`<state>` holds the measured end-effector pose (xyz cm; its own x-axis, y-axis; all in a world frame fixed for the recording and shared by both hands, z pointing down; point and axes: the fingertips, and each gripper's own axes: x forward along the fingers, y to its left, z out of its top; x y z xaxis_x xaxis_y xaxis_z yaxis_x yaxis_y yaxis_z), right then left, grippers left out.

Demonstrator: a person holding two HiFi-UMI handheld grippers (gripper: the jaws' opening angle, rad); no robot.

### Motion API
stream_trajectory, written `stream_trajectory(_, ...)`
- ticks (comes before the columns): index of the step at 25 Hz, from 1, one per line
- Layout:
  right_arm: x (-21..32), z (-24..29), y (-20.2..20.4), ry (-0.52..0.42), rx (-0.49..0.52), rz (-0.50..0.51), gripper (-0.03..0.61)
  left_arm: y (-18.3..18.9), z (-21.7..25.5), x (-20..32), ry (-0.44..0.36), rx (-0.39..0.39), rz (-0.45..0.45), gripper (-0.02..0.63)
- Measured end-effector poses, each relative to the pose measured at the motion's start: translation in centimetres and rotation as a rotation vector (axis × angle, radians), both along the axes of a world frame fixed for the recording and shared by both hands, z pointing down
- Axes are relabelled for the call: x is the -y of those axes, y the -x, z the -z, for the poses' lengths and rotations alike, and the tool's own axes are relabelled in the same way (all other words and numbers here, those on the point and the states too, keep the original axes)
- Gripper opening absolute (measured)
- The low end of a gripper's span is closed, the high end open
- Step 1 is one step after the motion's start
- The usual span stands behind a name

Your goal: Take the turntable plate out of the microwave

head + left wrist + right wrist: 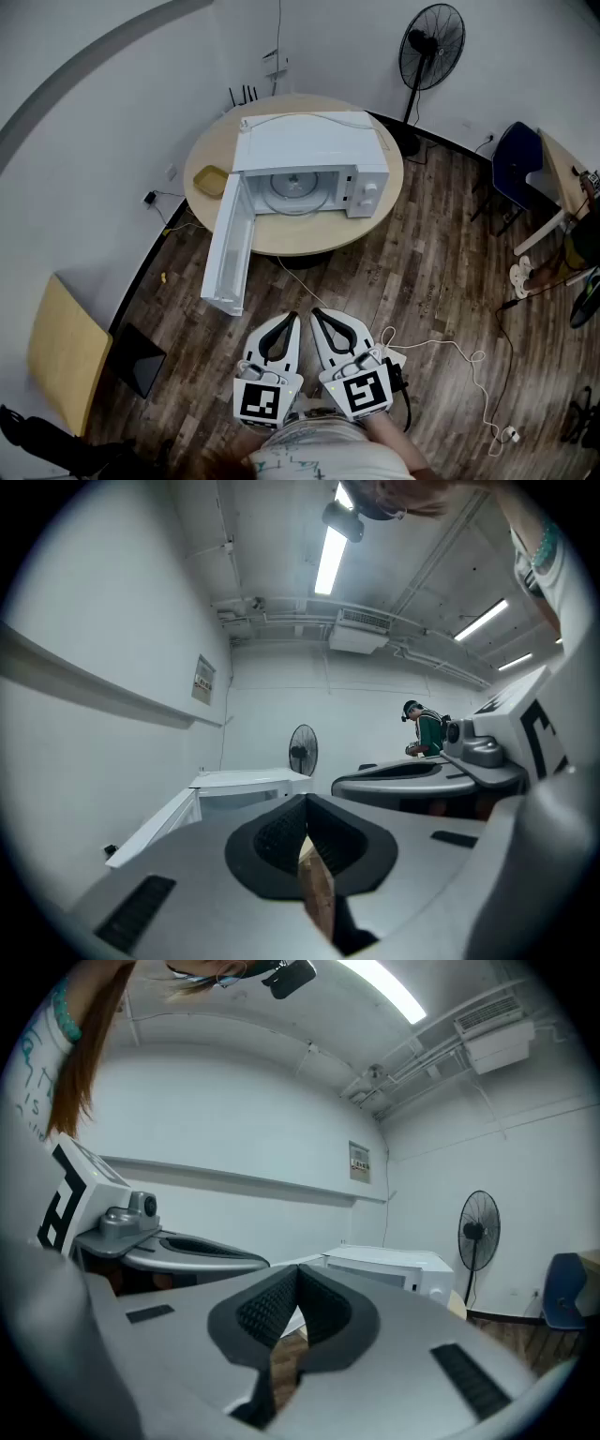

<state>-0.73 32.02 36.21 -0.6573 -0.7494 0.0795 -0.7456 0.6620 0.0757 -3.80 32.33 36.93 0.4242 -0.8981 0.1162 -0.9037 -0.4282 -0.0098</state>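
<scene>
a dark wooden floor fills most of the head view, and on it, towards the curved white wall, stands a round pale table. a white microwave sits on the table and takes up much of its top. its door is swung wide open to the left and reaches out past the table edge. behind the table to the right stands a black fan on a pole, and further right is a blue chair. a flat yellow board leans low at the left wall. the two grippers are held side by side close to the person's body, well apart from the table and pointing towards the microwave. the left gripper is clenched, its jaws meeting at the tips with nothing between them, as its own view shows. the right gripper is likewise clenched and empty, just beside the left one. the turntable plate lies flat inside the open microwave, on the floor of its chamber, untouched by either gripper. a small yellow dish sits on the table to the left of the microwave, by the door hinge. a thin white cable trails over the floor to the right of the grippers.
</scene>
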Motion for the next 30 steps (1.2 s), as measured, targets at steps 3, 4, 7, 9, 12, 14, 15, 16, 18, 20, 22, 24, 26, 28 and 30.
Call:
stream_trajectory(3,0.1,0.1,-0.5,-0.004,0.031,0.009,-0.009,-0.5,0.0,0.1,0.009,-0.007,0.0,0.014)
stream_trajectory(4,0.1,0.1,-0.7,-0.005,0.036,0.007,-0.009,-0.6,0.1,0.1,0.01,-0.008,0.0,0.014)
stream_trajectory(7,0.3,0.0,-1.4,-0.005,0.03,0.005,-0.009,-1.2,0.2,0.2,0.009,-0.015,0.003,0.014)
stream_trajectory(9,0.4,-0.1,-1.8,-0.007,0.021,0.01,-0.009,-1.6,0.2,0.2,0.005,-0.018,0.008,0.014)
stream_trajectory(12,0.6,-0.3,-2.6,0.002,0.017,0.023,-0.009,-2.2,0.3,0.4,0.018,-0.018,0.028,0.014)
stream_trajectory(14,0.8,-0.3,-3.1,-0.006,0.016,0.036,-0.009,-2.9,0.3,0.6,0.025,-0.016,0.041,0.014)
stream_trajectory(15,0.9,-0.2,-3.5,-0.014,0.014,0.041,-0.009,-3.2,0.3,0.7,0.023,-0.017,0.046,0.014)
stream_trajectory(16,1.0,-0.1,-3.8,-0.023,0.01,0.045,-0.009,-3.5,0.2,0.9,0.017,-0.018,0.052,0.014)
stream_trajectory(18,1.4,0.0,-4.5,-0.033,0.005,0.054,-0.009,-4.3,0.2,1.2,0.003,-0.008,0.066,0.014)
stream_trajectory(20,1.7,0.0,-5.3,-0.034,0.01,0.065,-0.009,-5.1,0.5,1.5,-0.006,0.016,0.085,0.014)
stream_trajectory(22,2.0,0.0,-6.1,-0.034,0.018,0.073,-0.009,-5.9,0.5,1.6,-0.003,0.008,0.094,0.014)
stream_trajectory(24,2.2,-0.1,-7.0,-0.037,0.022,0.074,-0.009,-6.7,0.1,1.7,0.004,-0.006,0.096,0.014)
stream_trajectory(26,2.3,-0.4,-7.7,-0.038,0.019,0.072,-0.009,-7.3,-0.5,1.9,0.01,0.006,0.105,0.014)
stream_trajectory(28,2.5,-0.8,-8.2,-0.03,0.018,0.074,-0.009,-7.7,-1.0,2.1,0.022,0.014,0.112,0.014)
stream_trajectory(30,2.8,-1.0,-8.4,-0.024,0.024,0.076,-0.009,-8.0,-1.1,2.5,0.027,0.017,0.114,0.014)
